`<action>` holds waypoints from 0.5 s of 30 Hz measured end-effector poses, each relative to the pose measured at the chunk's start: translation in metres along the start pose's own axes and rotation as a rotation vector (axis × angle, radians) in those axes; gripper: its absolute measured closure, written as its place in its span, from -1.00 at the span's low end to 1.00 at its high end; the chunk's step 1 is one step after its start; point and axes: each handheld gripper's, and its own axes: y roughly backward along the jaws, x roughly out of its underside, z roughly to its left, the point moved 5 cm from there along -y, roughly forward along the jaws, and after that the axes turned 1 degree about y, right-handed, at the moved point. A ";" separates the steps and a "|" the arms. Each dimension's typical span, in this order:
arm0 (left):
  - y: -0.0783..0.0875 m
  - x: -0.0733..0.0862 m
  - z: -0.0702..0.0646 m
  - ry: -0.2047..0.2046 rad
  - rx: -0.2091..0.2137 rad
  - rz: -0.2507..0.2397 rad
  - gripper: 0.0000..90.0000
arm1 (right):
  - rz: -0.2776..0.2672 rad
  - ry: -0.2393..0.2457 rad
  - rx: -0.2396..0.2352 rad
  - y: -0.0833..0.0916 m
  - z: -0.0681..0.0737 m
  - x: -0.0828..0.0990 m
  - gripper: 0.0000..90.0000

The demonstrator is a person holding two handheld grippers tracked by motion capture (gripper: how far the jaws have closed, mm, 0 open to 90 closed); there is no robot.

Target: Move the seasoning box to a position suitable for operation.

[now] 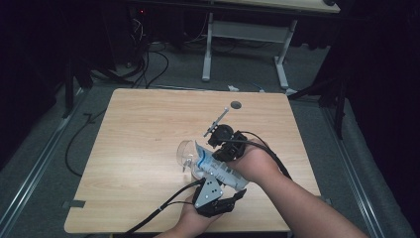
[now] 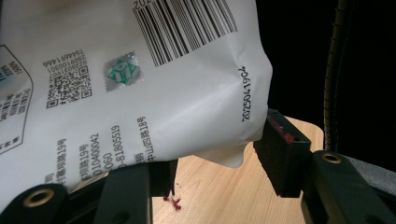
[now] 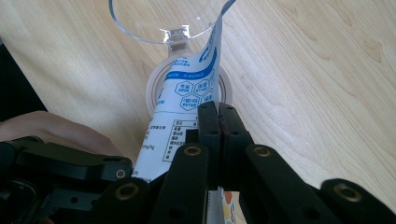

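Worktop [image 1: 148,129]: light wood-grain top, square, centre of the high view, with a small dark round hole [image 1: 236,105] near its far edge. Grey floor around it, with cables at upper left and the white legs of a second table at top centre.

Pouch [image 1: 218,169]: white soft plastic bag with blue print, lying tilted just below centre of the high view, between the two grippers. Its upper end reaches the mouth of the cup. In the left gripper view its back face, with a barcode, a QR code and a green stamp, takes up the upper left of the frame [image 2: 140,79].

Cup [image 1: 187,152]: clear plastic, left of centre in the high view, standing on the worktop. In the right gripper view its rim sits at top centre [image 3: 168,32], with the pouch edge against it.

Left gripper [image 1: 214,194]: bottom centre of the high view, grey three-cornered plate on top, cable trailing to lower left. Jaws stand partway apart, holding the lower corner of the pouch, which bulges between them.

Right gripper [image 1: 225,141]: centre right of the high view, held in a hand from the right. Jaws pressed together, pinching the thin side edge of the pouch.
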 end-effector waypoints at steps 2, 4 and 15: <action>0.000 0.001 0.000 -0.002 -0.002 0.002 0.16 | -0.001 -0.001 -0.001 0.000 0.000 0.000 1.00; 0.000 0.002 0.000 -0.001 -0.002 0.004 0.16 | -0.001 0.000 -0.003 0.000 0.000 0.001 1.00; 0.000 0.004 -0.001 -0.004 0.004 0.011 0.16 | -0.003 -0.007 -0.011 -0.002 0.000 0.004 1.00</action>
